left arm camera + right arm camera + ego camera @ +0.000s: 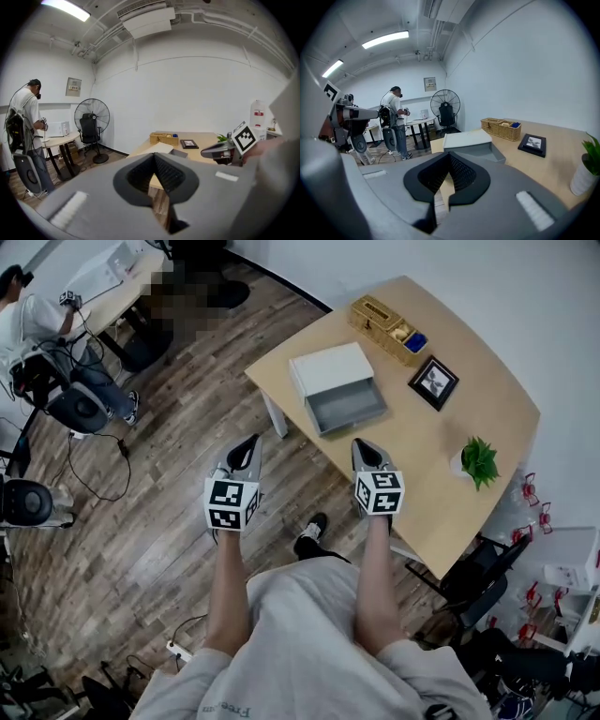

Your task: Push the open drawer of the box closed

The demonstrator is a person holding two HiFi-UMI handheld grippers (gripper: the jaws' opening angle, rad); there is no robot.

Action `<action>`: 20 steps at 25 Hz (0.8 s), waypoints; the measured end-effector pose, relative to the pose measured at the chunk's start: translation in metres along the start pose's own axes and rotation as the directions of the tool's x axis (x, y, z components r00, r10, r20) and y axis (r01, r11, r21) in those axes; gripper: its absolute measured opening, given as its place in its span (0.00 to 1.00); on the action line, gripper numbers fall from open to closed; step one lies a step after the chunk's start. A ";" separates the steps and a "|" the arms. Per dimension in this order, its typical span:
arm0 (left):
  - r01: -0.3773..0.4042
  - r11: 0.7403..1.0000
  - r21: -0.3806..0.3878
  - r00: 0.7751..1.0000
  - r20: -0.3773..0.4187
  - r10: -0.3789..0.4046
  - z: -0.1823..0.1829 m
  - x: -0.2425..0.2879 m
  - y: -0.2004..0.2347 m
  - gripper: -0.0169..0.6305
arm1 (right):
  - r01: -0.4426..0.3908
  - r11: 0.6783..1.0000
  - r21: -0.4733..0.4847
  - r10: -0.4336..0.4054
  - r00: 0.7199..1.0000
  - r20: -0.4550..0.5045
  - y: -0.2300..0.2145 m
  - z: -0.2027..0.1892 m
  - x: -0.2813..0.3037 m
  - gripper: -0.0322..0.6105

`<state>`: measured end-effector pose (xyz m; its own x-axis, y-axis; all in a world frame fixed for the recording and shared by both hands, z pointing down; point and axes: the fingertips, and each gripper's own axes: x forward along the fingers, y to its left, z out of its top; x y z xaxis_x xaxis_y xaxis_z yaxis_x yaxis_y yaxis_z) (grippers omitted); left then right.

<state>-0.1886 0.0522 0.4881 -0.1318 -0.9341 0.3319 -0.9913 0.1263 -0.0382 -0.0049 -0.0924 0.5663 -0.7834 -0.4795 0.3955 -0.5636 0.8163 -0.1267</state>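
Head view: my left gripper (250, 442) hangs over open floor and my right gripper (362, 446) noses over the table (441, 484) edge. The box (328, 367) sits ahead, its drawer (347, 407) pulled out towards me.

Left gripper view: jaws pinched together, empty, the box half hidden behind them.

Right gripper view: jaws together, empty, covering the drawer's near end.

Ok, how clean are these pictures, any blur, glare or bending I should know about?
Head view: evenly lit, sharp on the box and its open drawer, one mosaic patch upper left. Left gripper view: fisheye curves the back wall, corners go black, the ceiling light blows out. Right gripper view: same curving, the plant at the edge looks soft.
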 end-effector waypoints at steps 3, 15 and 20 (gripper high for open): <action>0.038 0.999 0.031 0.999 -0.009 -0.037 0.012 0.038 0.002 0.11 | 0.016 1.000 0.015 -0.016 1.000 0.014 -0.022 0.014 0.023 0.05; 0.090 0.995 0.053 0.995 -0.049 -0.087 0.030 0.133 0.013 0.10 | 0.074 0.992 0.098 -0.078 0.996 0.033 -0.088 0.027 0.060 0.05; 0.190 0.979 0.073 0.981 -0.051 -0.187 0.040 0.170 0.018 0.11 | 0.122 0.992 0.038 -0.122 0.992 -0.014 -0.093 0.022 0.076 0.05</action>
<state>-0.2292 -0.1174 0.5059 0.0559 -0.9229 0.3810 -0.9960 -0.0781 -0.0429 -0.0176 -0.2123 0.5879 -0.7052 -0.5707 0.4208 -0.6647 0.7387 -0.1122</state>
